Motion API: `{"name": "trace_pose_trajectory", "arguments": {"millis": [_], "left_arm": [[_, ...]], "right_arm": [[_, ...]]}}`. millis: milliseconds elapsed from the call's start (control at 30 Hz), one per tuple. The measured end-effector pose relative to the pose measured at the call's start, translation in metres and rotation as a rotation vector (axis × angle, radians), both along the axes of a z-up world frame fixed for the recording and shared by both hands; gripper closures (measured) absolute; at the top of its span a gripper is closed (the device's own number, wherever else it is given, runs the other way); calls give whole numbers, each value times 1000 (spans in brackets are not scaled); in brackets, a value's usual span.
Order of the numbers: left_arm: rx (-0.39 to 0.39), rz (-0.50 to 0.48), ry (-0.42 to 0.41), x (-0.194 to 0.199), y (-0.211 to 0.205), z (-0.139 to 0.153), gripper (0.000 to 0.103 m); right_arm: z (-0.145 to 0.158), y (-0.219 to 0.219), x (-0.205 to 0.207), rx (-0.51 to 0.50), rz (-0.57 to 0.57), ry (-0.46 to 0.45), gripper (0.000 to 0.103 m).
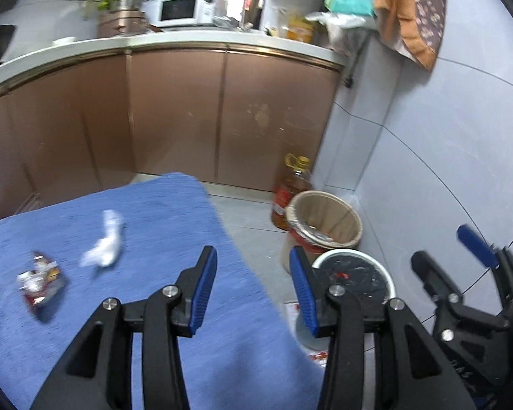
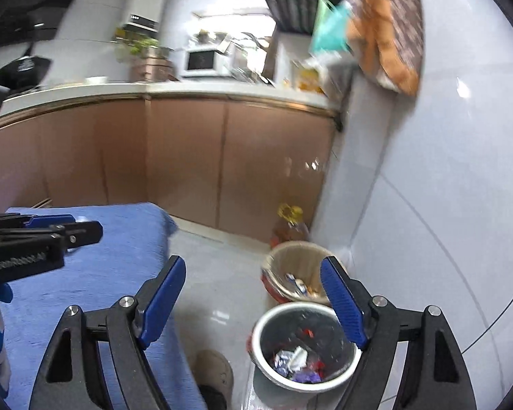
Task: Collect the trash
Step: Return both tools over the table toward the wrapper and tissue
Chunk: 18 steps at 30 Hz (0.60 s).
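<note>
A crumpled white tissue (image 1: 105, 242) and a red and silver snack wrapper (image 1: 41, 282) lie on the blue cloth (image 1: 147, 273) covering the table. My left gripper (image 1: 253, 287) is open and empty over the cloth's right edge, to the right of both pieces. My right gripper (image 2: 253, 302) is open and empty above the floor, over a white-rimmed trash bin (image 2: 266, 369) with a black liner that holds several wrappers. The bin also shows in the left wrist view (image 1: 388, 273). The right gripper (image 1: 461, 256) appears at that view's right edge, the left gripper (image 2: 61, 229) at the right wrist view's left edge.
A tan bucket (image 1: 325, 218) stands behind the bin, with an oil bottle (image 1: 287, 191) beside it. Brown cabinets (image 1: 174, 112) under a white counter run along the back. A grey tiled wall (image 1: 427, 157) closes the right side. A shoe (image 2: 215, 372) shows on the floor.
</note>
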<state>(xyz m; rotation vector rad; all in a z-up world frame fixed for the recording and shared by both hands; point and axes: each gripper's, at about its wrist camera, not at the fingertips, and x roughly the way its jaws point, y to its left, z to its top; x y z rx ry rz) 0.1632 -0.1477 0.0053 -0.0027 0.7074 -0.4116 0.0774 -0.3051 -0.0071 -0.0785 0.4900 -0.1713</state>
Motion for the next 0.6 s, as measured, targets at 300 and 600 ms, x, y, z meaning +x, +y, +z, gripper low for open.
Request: {"name": "trace_pose_trajectory", "arguments": {"millis": [300, 600], "left_arm": [[-17, 158, -40, -43, 100, 17, 60], [-13, 261, -131, -87, 161, 25, 60]], "right_arm": [[25, 70, -24, -35, 192, -74, 16], [42, 123, -45, -32, 395, -102, 14]]}}
